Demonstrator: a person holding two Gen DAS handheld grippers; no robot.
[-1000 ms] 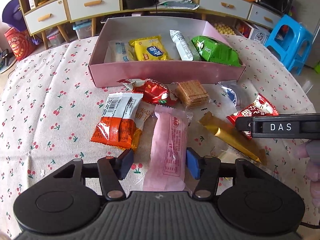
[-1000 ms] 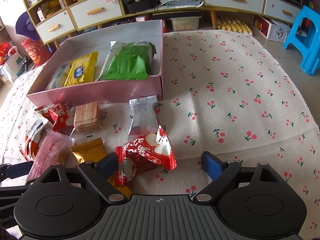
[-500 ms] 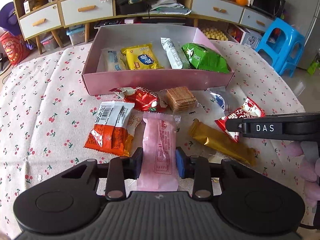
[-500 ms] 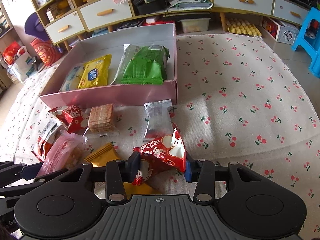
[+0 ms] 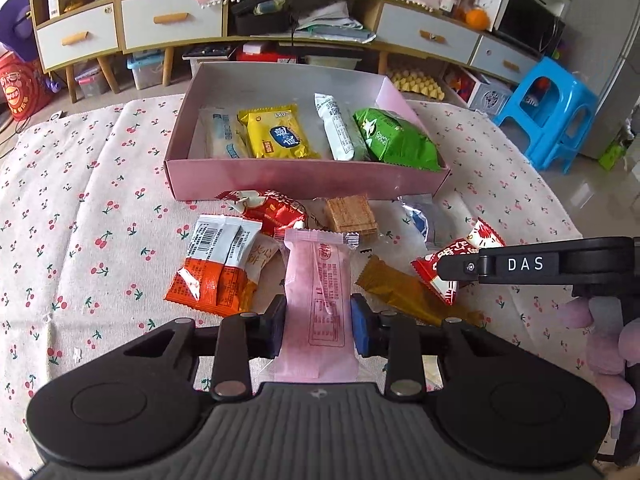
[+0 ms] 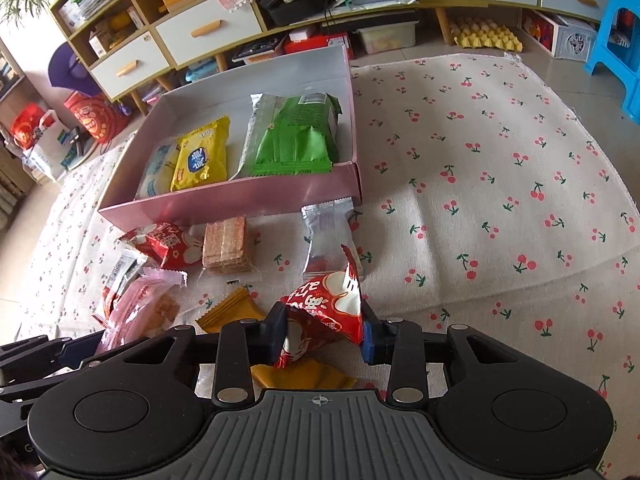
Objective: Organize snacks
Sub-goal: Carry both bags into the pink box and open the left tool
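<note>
left gripper [image 5: 319, 322]: clamping the pink packet [image 5: 316, 300], just in front of the pink box [image 5: 304, 178]
right gripper [image 6: 324, 336]: pinching the red snack bag [image 6: 324, 312], near the box's front-right corner

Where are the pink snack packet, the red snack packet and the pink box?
pink snack packet [image 5: 318, 280], left wrist view, middle of wrapper
red snack packet [image 6: 326, 308], right wrist view, printed face
pink box [image 5: 304, 178], left wrist view, front wall
</note>
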